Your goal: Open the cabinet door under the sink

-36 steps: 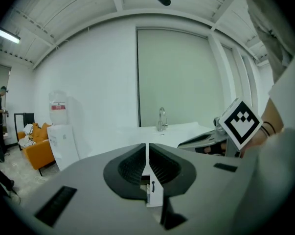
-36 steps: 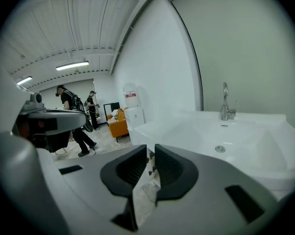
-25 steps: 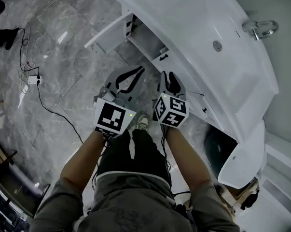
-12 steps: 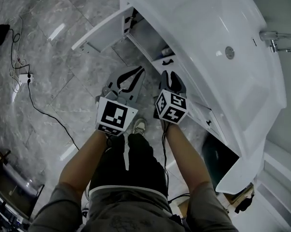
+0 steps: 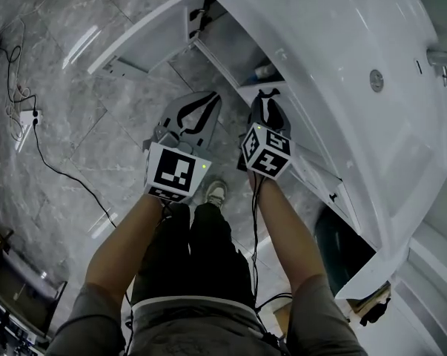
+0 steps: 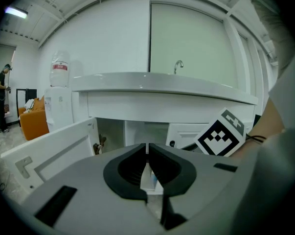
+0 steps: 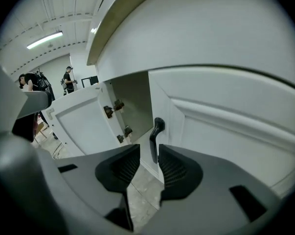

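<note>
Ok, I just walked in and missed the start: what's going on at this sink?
A person holds a gripper in each hand in front of the sink. The left door under it already stands open. The right gripper is lined up with the black handle of the next door, fingers apart and not yet closed on it. The left gripper hangs beside it, shut and empty.

A white water dispenser (image 6: 58,109) stands at a white wall. Left of it is an orange sofa (image 6: 32,120). High above it, to the left, a ceiling lamp (image 6: 15,12) is lit. Right of it a big pale green pane (image 6: 186,45) fills the wall. The floor (image 5: 97,143) is of grey marble tiles, and a black cable (image 5: 54,167) lies on it.
</note>
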Action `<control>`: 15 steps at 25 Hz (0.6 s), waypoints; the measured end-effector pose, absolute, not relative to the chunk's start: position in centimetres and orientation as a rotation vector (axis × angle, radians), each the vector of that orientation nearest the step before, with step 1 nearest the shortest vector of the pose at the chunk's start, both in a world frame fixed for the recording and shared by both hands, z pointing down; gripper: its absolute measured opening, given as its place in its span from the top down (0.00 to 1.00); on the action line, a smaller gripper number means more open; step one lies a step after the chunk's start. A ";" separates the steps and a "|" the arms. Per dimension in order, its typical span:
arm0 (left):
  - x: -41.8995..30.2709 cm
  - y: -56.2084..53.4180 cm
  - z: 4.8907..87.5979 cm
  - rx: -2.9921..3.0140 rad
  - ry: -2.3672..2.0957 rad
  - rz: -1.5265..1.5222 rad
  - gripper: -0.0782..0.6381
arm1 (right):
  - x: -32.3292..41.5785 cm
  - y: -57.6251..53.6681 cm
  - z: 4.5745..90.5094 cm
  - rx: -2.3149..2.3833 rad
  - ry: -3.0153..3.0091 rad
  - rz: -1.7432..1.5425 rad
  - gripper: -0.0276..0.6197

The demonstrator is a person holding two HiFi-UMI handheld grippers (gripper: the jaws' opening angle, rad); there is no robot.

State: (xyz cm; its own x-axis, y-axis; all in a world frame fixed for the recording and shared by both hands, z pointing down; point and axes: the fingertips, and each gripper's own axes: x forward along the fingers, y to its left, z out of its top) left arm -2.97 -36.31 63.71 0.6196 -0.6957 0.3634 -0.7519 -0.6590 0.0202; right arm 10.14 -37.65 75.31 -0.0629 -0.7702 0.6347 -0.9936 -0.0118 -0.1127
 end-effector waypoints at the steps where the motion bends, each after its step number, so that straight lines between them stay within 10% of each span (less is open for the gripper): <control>1: -3.0 -36.3 64.3 2.665 -1.203 0.492 0.85 | 10.2 -37.8 75.7 1.830 -1.884 0.778 0.77; 15: -2.7 -36.5 68.0 2.625 -1.169 0.495 0.85 | 10.7 -39.6 77.2 1.898 -1.842 0.749 0.86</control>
State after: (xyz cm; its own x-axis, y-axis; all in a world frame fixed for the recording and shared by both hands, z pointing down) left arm -2.71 -36.49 68.02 0.6256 -0.6747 0.3916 -0.7508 -0.6571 0.0672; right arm 10.71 -39.65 77.21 -0.0067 -0.7861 0.6181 -0.9944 -0.0601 -0.0871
